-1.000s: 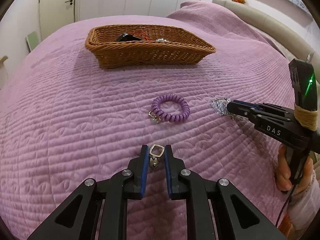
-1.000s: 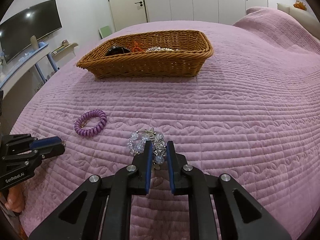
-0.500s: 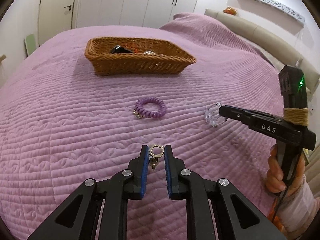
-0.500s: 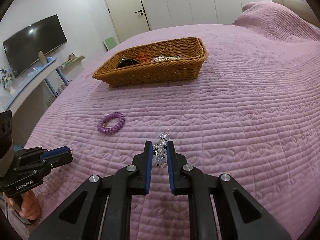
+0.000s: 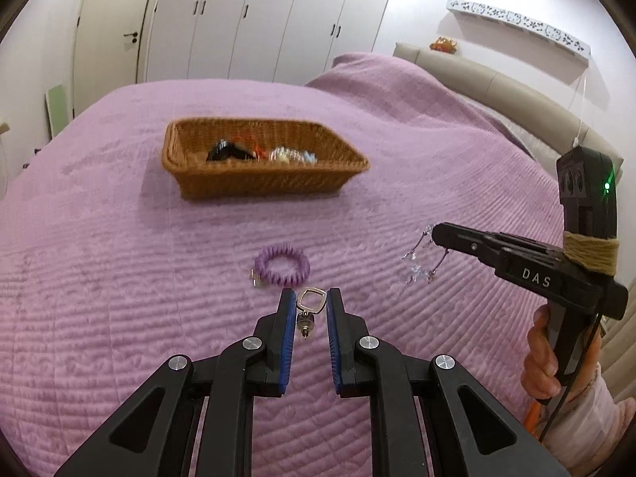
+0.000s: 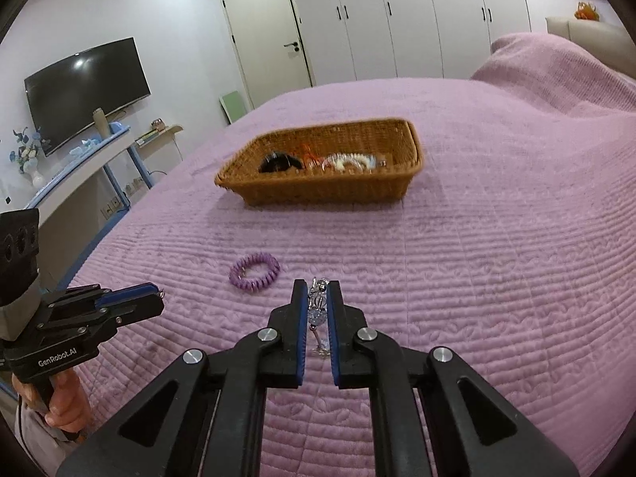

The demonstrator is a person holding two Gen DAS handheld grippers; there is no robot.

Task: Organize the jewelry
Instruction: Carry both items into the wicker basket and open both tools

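Left gripper [image 5: 311, 303] clamps an earring [image 5: 309, 310] (probably); right gripper [image 6: 317, 298], closing, pinches bead bracelet [image 6: 317, 306].

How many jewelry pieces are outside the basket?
3: purple coil bracelet on the bedspread, square-ring earring in left gripper, crystal bracelet in right gripper.

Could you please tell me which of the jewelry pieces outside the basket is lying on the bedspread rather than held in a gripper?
The purple coil bracelet. The square-ring earring is pinched in the left gripper, and the clear crystal bracelet in the closing right gripper.

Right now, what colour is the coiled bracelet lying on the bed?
Purple coiled bracelet, clearest in the left wrist view.
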